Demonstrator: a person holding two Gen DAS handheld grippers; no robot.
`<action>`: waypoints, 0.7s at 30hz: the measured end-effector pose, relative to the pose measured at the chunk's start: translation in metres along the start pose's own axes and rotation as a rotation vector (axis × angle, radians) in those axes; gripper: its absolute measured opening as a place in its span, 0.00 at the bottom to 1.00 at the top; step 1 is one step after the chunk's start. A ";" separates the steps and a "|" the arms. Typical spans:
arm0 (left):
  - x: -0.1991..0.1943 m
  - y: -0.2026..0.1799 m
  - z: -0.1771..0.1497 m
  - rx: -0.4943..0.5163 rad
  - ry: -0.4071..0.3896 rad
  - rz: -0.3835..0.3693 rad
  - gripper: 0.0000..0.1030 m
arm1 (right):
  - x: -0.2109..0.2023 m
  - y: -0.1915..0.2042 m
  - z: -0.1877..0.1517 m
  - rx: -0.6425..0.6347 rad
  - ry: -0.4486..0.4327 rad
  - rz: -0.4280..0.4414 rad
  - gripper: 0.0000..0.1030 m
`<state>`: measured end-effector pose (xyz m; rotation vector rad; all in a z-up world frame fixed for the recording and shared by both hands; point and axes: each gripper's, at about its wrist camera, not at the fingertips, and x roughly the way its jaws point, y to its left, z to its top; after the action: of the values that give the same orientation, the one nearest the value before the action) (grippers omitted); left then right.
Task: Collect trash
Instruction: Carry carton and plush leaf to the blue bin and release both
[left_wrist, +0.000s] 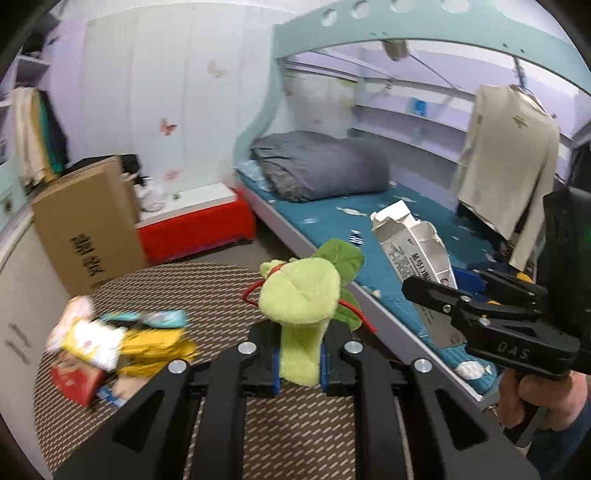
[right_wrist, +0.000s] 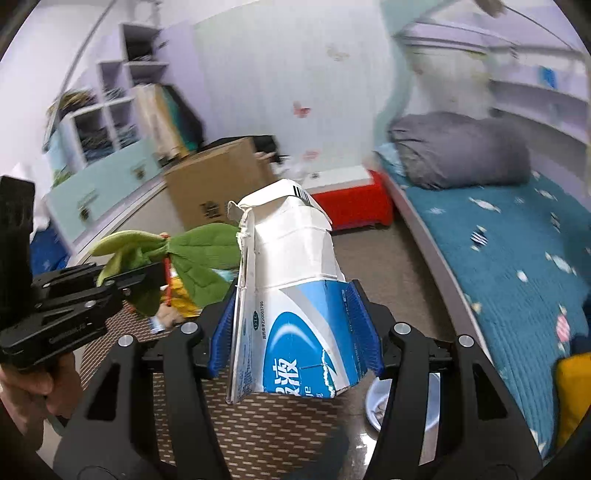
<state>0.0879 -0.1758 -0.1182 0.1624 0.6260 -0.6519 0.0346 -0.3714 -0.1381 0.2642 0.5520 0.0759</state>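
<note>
My left gripper (left_wrist: 300, 363) is shut on a green plush vegetable toy (left_wrist: 306, 295) with a red cord and holds it above a round woven mat (left_wrist: 207, 284). The toy also shows in the right wrist view (right_wrist: 192, 258), beside the left gripper (right_wrist: 122, 284). My right gripper (right_wrist: 297, 332) is shut on a torn blue and white carton (right_wrist: 291, 295), held upright over the mat (right_wrist: 258, 424). The carton (left_wrist: 417, 254) and right gripper (left_wrist: 458, 291) also show at the right of the left wrist view. A pile of wrappers and packets (left_wrist: 107, 343) lies on the mat's left side.
A bunk bed (left_wrist: 369, 221) with a blue mattress and grey rolled quilt (left_wrist: 317, 166) runs along the right. A cardboard box (left_wrist: 88, 221) and red storage box (left_wrist: 195, 221) stand by the far wall. A beige top (left_wrist: 506, 162) hangs over the bed. A metal bowl (right_wrist: 380, 402) sits near the bed.
</note>
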 end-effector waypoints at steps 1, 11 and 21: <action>0.010 -0.009 0.003 0.007 0.011 -0.019 0.13 | -0.001 -0.009 0.000 0.017 0.001 -0.005 0.54; 0.116 -0.077 0.020 0.035 0.180 -0.167 0.13 | 0.031 -0.156 -0.041 0.329 0.100 -0.079 0.54; 0.221 -0.138 0.003 0.146 0.374 -0.183 0.13 | 0.114 -0.251 -0.125 0.613 0.304 -0.123 0.56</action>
<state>0.1420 -0.3996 -0.2397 0.3720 0.9607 -0.8536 0.0655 -0.5688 -0.3651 0.8240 0.8870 -0.1800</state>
